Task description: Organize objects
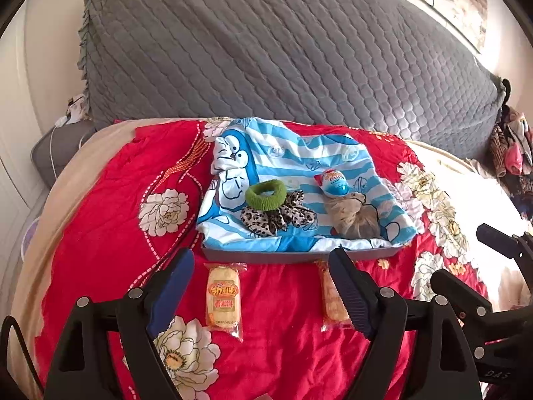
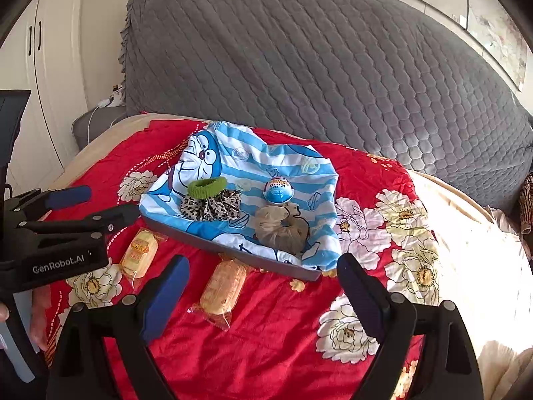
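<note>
A dark tray (image 1: 293, 256) (image 2: 200, 238) lined with a blue striped cartoon cloth sits on the red floral quilt. On the cloth lie a green hair band (image 1: 266, 194) (image 2: 206, 186), a leopard scrunchie (image 1: 276, 216) (image 2: 211, 207), a blue chocolate egg (image 1: 334, 183) (image 2: 279, 190) and a beige scrunchie (image 1: 353, 216) (image 2: 281, 228). Two yellow snack packets (image 1: 224, 296) (image 1: 328, 303) (image 2: 138, 253) (image 2: 225, 286) lie in front of the tray. My left gripper (image 1: 263, 260) (image 2: 110, 205) is open and empty over them. My right gripper (image 2: 263, 261) (image 1: 466, 255) is also open and empty.
A grey quilted headboard cover (image 1: 283, 50) rises behind the tray. The quilt (image 2: 283, 333) slopes off to a beige sheet at left and a bright white area at right. A white wardrobe (image 2: 43, 83) stands far left. A hand (image 2: 36, 320) shows at the lower left.
</note>
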`<state>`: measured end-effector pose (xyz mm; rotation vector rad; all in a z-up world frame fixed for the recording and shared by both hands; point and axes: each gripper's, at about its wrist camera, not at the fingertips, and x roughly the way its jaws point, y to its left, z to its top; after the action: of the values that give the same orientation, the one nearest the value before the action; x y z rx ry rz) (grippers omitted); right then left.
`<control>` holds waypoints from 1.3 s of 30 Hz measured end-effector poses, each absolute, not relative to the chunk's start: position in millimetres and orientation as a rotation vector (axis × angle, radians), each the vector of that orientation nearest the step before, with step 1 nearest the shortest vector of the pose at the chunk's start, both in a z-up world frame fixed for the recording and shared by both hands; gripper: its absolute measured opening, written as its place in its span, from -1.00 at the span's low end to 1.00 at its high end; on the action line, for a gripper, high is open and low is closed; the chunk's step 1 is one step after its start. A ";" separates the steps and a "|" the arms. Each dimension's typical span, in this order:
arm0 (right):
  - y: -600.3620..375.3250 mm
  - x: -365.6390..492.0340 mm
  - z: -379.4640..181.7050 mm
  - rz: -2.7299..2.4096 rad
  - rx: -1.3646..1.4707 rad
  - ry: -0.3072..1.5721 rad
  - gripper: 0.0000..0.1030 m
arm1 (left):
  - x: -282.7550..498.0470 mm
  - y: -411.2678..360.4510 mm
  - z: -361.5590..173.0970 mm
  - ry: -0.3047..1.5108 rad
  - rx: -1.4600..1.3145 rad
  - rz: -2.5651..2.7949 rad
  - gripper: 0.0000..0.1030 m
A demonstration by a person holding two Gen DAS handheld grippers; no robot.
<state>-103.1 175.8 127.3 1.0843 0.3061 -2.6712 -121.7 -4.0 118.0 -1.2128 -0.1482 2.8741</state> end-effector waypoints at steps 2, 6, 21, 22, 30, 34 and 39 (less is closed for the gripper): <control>176.4 -98.6 128.6 -2.672 1.081 0.301 0.75 | -118.3 -3.9 119.5 -0.135 -1.214 2.872 0.64; 173.7 -91.1 130.6 -2.673 1.058 0.304 0.75 | -109.8 -6.0 122.2 -0.135 -1.202 2.876 0.73; 162.5 -66.8 129.8 -2.658 1.034 0.333 0.75 | -77.3 -16.3 118.9 -0.135 -1.196 2.896 0.97; 161.5 -64.3 129.4 -2.653 1.030 0.335 0.75 | -75.0 -16.9 118.7 -0.133 -1.194 2.896 0.97; 156.3 -45.6 129.2 -2.669 0.992 0.336 0.75 | -60.3 -17.9 117.5 -0.123 -1.188 2.894 0.97; 157.4 -39.6 132.0 -2.680 0.973 0.312 0.75 | -53.7 -17.7 119.3 -0.116 -1.181 2.903 0.97; 161.6 -31.6 130.9 -2.694 0.974 0.287 0.84 | -45.6 -17.5 120.6 -0.120 -1.183 2.904 0.97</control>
<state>-31.6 161.6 130.9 0.9741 0.2871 -2.6944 -45.6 -17.5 120.6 -1.1829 -0.1200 2.9045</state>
